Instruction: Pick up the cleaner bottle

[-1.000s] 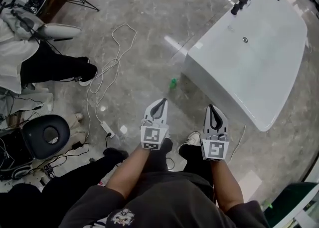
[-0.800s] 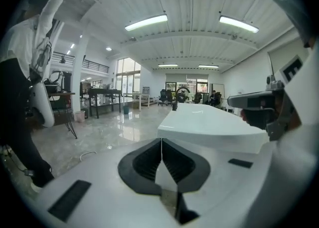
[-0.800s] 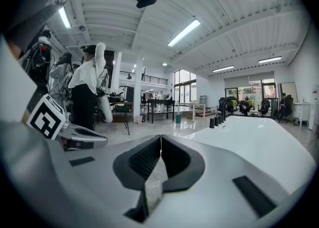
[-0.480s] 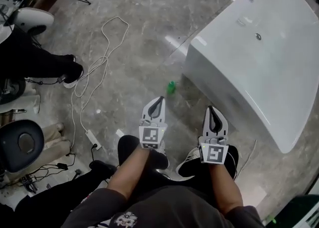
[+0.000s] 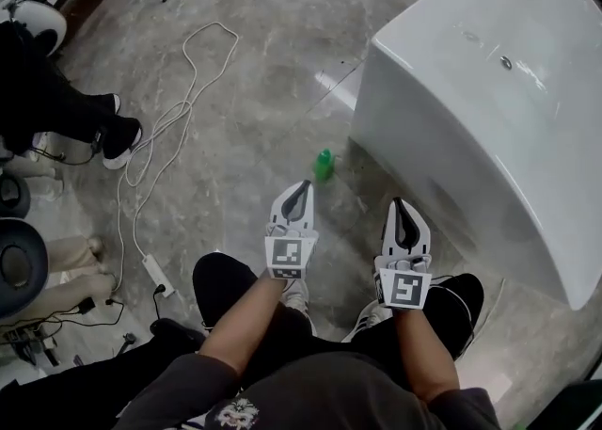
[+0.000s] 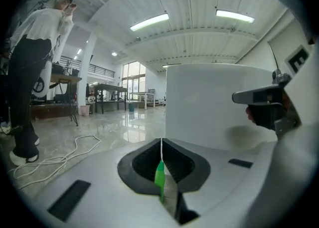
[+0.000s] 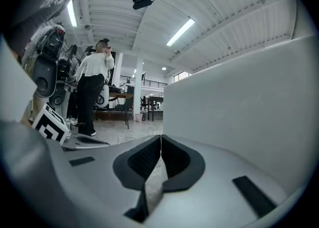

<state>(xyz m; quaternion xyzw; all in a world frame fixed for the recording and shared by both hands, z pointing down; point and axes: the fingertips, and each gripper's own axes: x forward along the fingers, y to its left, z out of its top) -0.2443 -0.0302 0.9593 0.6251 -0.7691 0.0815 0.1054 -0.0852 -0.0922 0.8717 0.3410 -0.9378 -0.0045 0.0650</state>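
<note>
The cleaner bottle [image 5: 324, 165] is small and green and stands on the grey marble floor close to the foot of the white bathtub [image 5: 442, 127]. My left gripper [image 5: 302, 187] is shut and empty, its tips a short way on the near side of the bottle and pointing at it. In the left gripper view the bottle [image 6: 159, 176] shows as a green sliver behind the closed jaws of the left gripper [image 6: 161, 142]. My right gripper [image 5: 399, 203] is also shut and empty, beside the tub wall. The right gripper view shows that gripper [image 7: 161, 139] with the tub wall [image 7: 239, 107] close by.
A white cable [image 5: 179, 118] loops over the floor at the left and runs to a power strip [image 5: 154, 275]. A person's black-trousered leg and shoe [image 5: 118, 136] stand at the far left. Tables and a tripod stand farther back.
Both grippers have sunk toward the floor and the head view has come down with them. The bathtub and the green bottle look larger and nearer. Both grippers stayed shut.
</note>
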